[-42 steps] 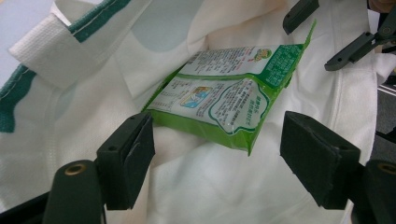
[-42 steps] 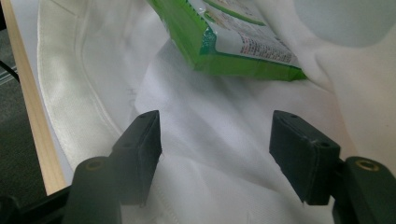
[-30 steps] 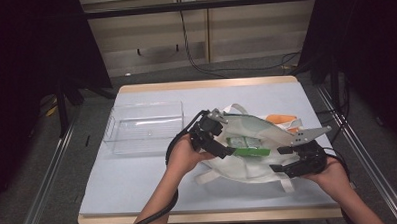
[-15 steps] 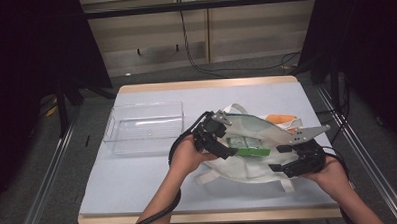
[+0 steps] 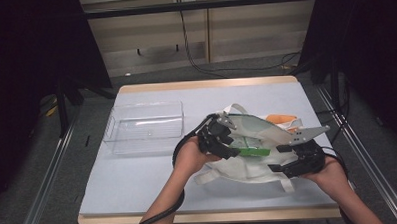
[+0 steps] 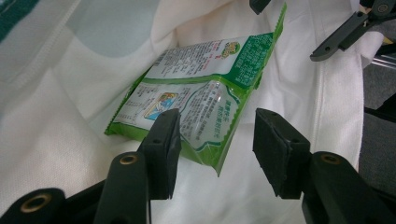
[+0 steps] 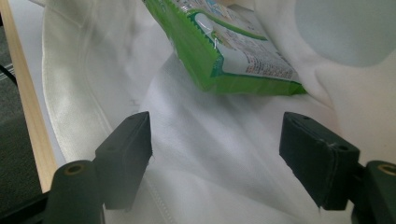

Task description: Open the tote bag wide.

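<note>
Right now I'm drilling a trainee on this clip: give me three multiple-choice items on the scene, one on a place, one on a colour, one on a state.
1. Where does the clear bin sit on the table?
A. left of the bag
B. inside the bag
C. right of the bag

2. What colour edges the snack packet?
A. red
B. green
C. blue

3. How does the left gripper stand toward the packet?
A. shut tight with nothing near
B. far off, over the bin
C. jaws apart, packet corner between them

Answers:
1 A: the high view shows the bin left of the white bag.
2 B: both gripper views show green borders.
3 C: the left gripper view shows a gap at the right pad; the jaws have just been closing.
</note>
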